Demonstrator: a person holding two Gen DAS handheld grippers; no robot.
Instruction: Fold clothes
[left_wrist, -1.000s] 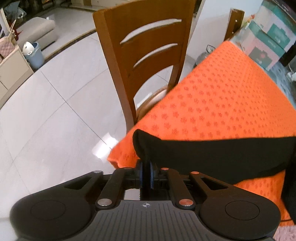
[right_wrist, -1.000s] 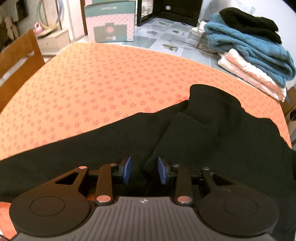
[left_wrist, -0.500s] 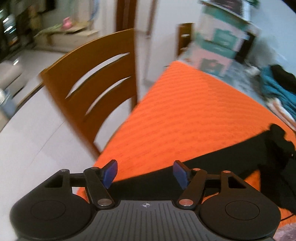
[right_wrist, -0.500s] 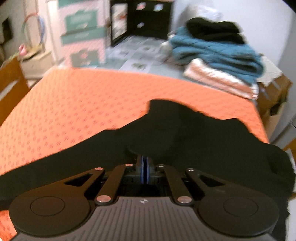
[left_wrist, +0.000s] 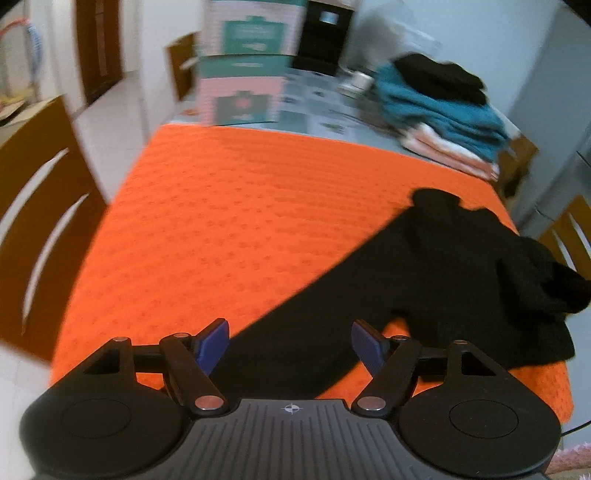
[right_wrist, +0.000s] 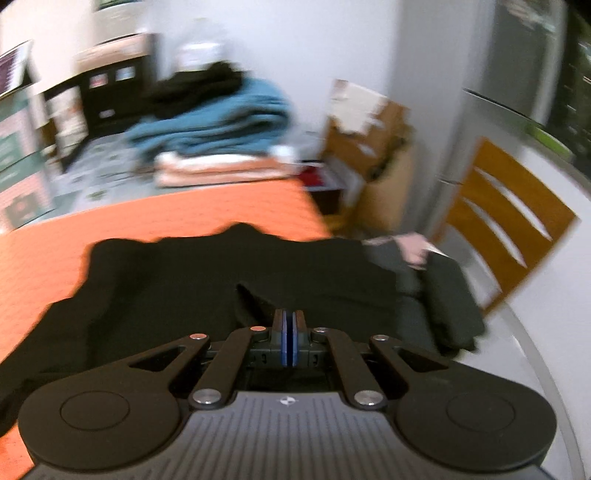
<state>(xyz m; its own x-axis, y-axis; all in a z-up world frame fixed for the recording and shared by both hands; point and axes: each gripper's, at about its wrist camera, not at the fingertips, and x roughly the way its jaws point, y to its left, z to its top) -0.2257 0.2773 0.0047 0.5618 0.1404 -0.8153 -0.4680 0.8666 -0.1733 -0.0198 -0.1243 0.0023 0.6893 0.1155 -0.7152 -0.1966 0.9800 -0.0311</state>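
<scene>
Right jaws clamping black garment (right_wrist: 207, 280)

A black garment (left_wrist: 436, 266) lies on an orange dotted cloth (left_wrist: 229, 206); folded teal, black and pink clothes (left_wrist: 443, 110) behind.

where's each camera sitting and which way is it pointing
Left wrist: on the open left claw, low at the near table edge, facing along the orange cloth toward the boxes.
Right wrist: on the right claw, shut on the black garment, facing a chair.
Both show the garment, orange cloth and folded pile.
</scene>
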